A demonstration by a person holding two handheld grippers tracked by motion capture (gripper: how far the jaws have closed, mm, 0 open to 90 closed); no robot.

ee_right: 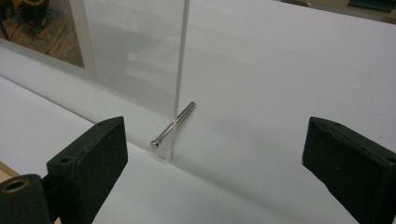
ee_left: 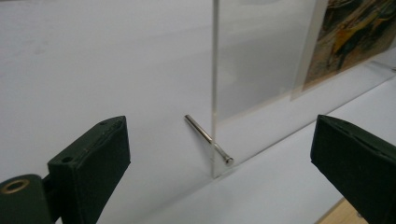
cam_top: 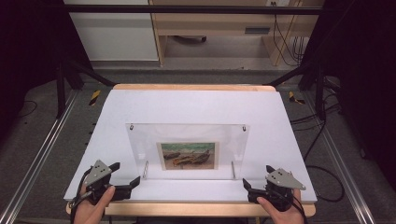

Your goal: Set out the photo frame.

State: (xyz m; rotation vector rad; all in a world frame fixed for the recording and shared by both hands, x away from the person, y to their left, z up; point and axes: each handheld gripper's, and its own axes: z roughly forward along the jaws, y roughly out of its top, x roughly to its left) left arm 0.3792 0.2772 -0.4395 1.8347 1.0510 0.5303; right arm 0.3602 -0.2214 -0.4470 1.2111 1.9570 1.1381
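Upright, the clear acrylic frame (cam_top: 187, 150) on slim metal pins stands between the wide-open left gripper (cam_top: 126, 176) and the wide-open right gripper (cam_top: 257, 178).

A lab recording cell: a white-topped bench (cam_top: 196, 105) inside a black metal frame (cam_top: 187, 9), floor rails (cam_top: 39, 156), loose cables (cam_top: 285, 42), and hazard-striped tape (cam_top: 95, 96) on grey carpet

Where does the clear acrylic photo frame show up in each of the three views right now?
High view: the acrylic frame stands mid-table, between both hand-held grippers.
Left gripper view: its edge runs upright at centre, panel spreading right.
Right gripper view: its edge runs upright at centre, panel spreading left.
Shared landmark: the boat picture inside the frame.
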